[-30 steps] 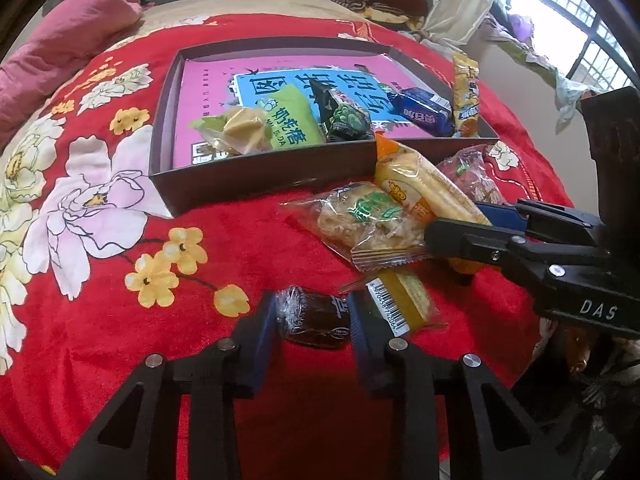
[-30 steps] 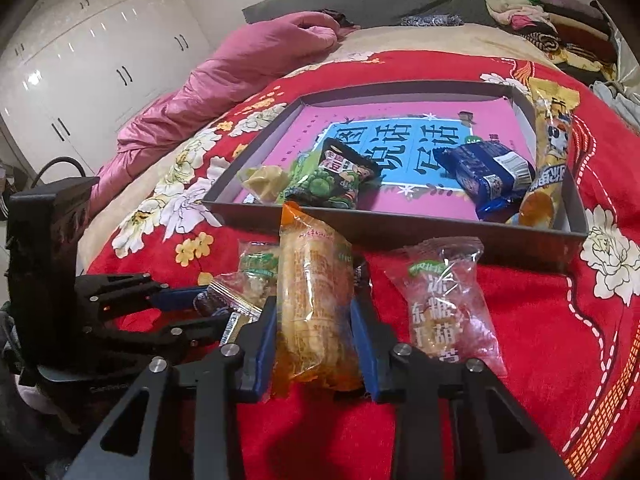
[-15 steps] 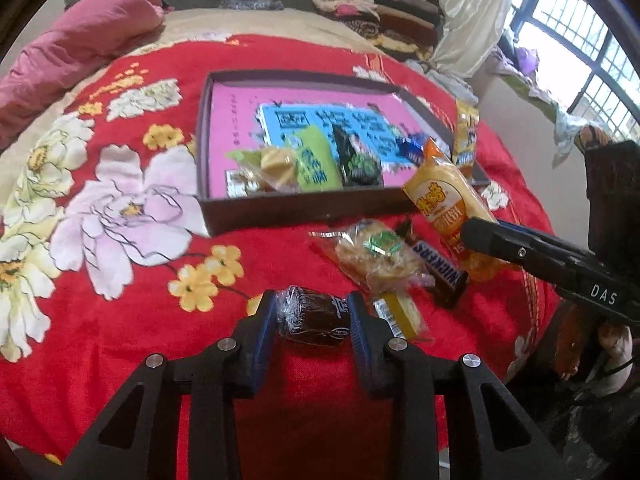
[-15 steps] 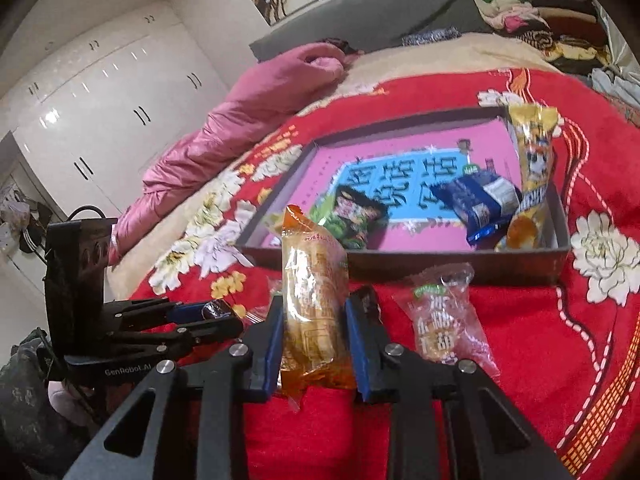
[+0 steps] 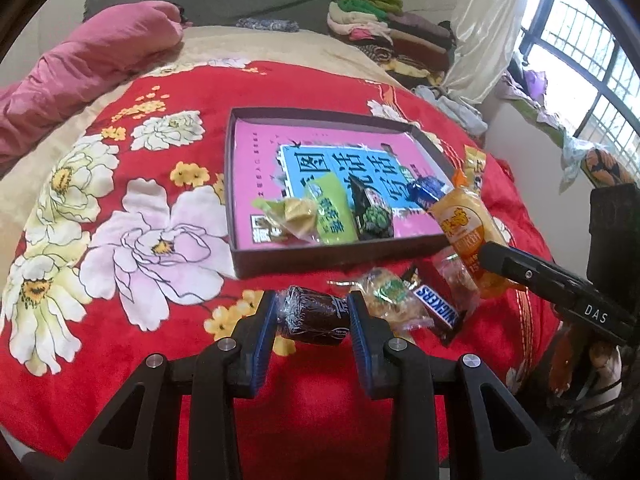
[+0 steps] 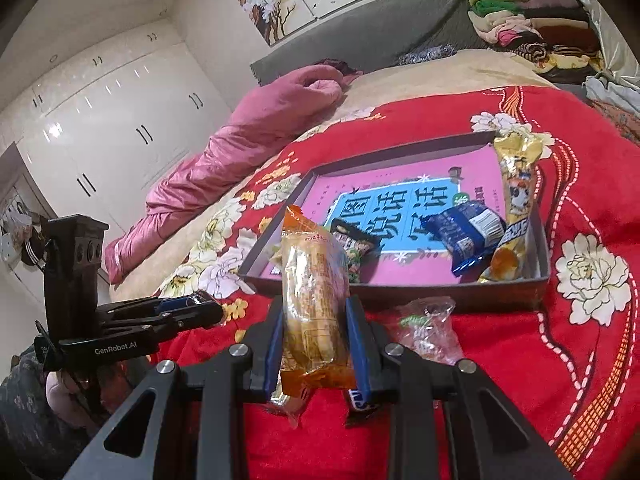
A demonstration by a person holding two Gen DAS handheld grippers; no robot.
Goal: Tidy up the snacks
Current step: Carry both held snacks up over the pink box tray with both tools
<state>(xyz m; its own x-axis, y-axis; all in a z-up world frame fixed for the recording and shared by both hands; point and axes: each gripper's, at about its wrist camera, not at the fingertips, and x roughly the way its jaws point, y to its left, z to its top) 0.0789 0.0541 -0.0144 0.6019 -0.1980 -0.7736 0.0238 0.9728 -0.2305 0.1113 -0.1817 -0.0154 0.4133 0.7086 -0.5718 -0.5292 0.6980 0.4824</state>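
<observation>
Jaws of left gripper [image 5: 312,316] pinching a dark wrapped cake [image 5: 314,316], long axis crosswise; jaws of right gripper [image 6: 314,332], lately closing, clamped on an upright orange packet [image 6: 312,300]. Both lifted above the red blanket [image 5: 120,300], box [image 5: 320,260] straight ahead, nearer the right.

Blanket [image 5: 120,320]: plush red fleece, matt. Box [image 5: 340,258]: matt cardboard. Snack wrappers: glossy crinkled plastic, e.g. orange pack [image 6: 314,300]. Tongs: matt black plastic, blue ribbed pads [image 5: 266,336].
</observation>
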